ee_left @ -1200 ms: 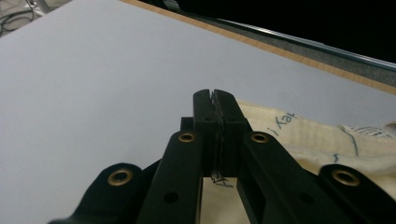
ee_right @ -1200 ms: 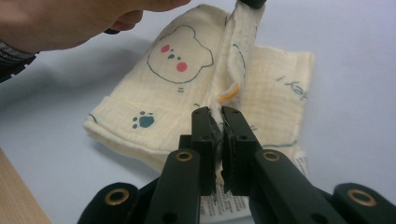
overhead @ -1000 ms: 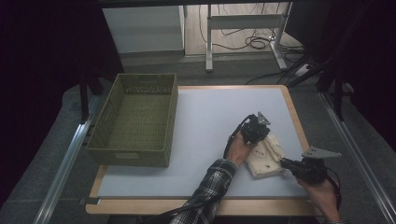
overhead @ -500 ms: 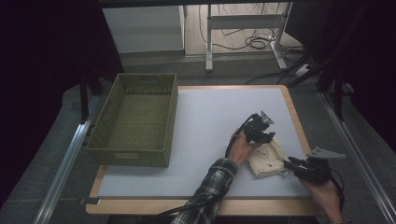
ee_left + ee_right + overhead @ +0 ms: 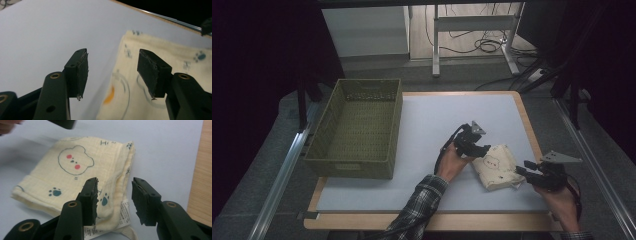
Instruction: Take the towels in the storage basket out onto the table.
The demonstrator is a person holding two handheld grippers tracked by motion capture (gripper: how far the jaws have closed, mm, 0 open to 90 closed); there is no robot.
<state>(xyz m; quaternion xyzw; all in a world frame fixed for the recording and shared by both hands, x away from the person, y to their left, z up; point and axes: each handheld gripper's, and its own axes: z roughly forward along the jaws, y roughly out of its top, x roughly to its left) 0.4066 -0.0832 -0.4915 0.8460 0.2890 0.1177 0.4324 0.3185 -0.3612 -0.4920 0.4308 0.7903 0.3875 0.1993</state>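
Cloth (image 5: 498,167) lies folded on the mat (image 5: 422,120), near its right edge, well apart from the basket (image 5: 357,127). We see the left gripper (image 5: 479,150) at the cloth's left edge, its jaws just opened about halfway, nothing pinched between them. The right gripper (image 5: 523,171) sits at the cloth's right corner; its jaws have just been parting too, and the cloth's edge lies loose between them.

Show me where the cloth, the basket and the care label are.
cloth (image 5: 498,166), high view, middle of the folded top face
basket (image 5: 350,168), high view, near wall
label (image 5: 125,216), right gripper view, printed white tag at the cloth's corner
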